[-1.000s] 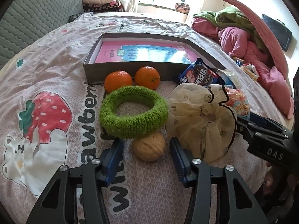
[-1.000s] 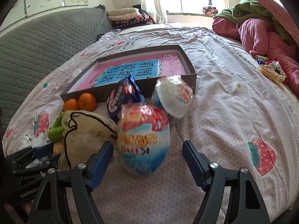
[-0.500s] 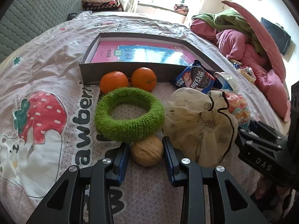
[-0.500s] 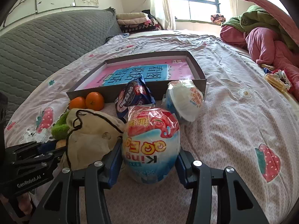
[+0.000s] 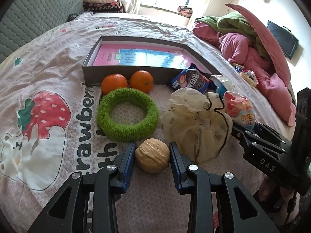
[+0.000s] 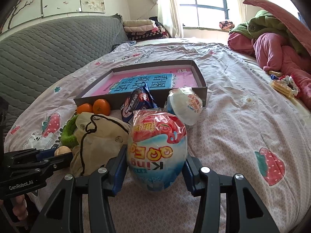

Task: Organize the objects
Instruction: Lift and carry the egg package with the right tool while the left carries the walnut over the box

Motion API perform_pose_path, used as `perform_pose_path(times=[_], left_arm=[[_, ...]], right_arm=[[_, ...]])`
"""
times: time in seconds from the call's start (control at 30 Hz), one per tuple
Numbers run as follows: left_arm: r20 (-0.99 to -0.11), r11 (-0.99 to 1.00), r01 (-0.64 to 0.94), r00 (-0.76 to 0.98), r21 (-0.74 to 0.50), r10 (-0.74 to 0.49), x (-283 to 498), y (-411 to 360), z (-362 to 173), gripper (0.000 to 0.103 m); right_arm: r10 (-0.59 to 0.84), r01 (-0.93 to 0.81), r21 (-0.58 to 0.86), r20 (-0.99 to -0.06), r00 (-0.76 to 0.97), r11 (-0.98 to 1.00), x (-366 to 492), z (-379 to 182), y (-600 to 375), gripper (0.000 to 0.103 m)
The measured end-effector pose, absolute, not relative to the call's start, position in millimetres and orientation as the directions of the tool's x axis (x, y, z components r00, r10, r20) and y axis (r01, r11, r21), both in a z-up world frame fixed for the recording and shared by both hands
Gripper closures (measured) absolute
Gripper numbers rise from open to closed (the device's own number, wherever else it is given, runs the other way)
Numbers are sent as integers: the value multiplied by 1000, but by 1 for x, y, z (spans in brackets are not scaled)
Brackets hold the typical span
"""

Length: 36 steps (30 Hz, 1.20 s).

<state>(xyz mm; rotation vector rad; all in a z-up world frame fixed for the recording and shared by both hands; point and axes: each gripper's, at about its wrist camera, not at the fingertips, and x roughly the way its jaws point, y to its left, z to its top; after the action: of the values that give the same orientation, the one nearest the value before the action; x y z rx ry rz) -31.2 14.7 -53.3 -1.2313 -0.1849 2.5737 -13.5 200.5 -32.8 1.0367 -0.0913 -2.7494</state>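
Left gripper (image 5: 152, 154) seems clenched on the round tan walnut (image 5: 152, 155); right gripper (image 6: 154, 165) grips the plastic-wrapped toy egg (image 6: 157, 151): lift both straight up, then carry to the shallow grey box (image 5: 124, 73)

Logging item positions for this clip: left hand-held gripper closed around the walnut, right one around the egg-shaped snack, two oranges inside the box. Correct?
Not quite. The two oranges lie outside the box, on the bedsheet against its near wall, as the left wrist view shows. The left hand-held gripper does flank the walnut, the right hand-held gripper the egg-shaped snack.

Green ring (image 5: 127, 114), strawberry-print sheet (image 5: 58, 62)
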Motion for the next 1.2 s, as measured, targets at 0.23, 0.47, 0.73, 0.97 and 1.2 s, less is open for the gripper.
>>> perform_pose_path(times=[0.23,0.47,0.73,0.97,1.2], left_arm=[[-711,-952,-221,-633,-213,306,-16,21,-34,68],[-690,-950,-226,-653,-216,312,-12,23,-22,68],[-680,-951,-233,-666,-203,308,-12,24,-18,68],[-680,-951,-233,-666,-201,307,-18,26,-16,68],[-677,-950,-244,-668,-193,309,-18,28,-13,68]], right_arm=[[-221,170,141,-609,-762,-975,-5,-23,205,52],[-228,193,122,-576,-785,-974,3,-14,200,52],[-242,212,119,-565,-789,-970,5,-12,195,52],[-246,215,123,-575,-780,-969,2,-13,196,52],[-238,216,107,-568,-788,-970,2,-5,193,52]])
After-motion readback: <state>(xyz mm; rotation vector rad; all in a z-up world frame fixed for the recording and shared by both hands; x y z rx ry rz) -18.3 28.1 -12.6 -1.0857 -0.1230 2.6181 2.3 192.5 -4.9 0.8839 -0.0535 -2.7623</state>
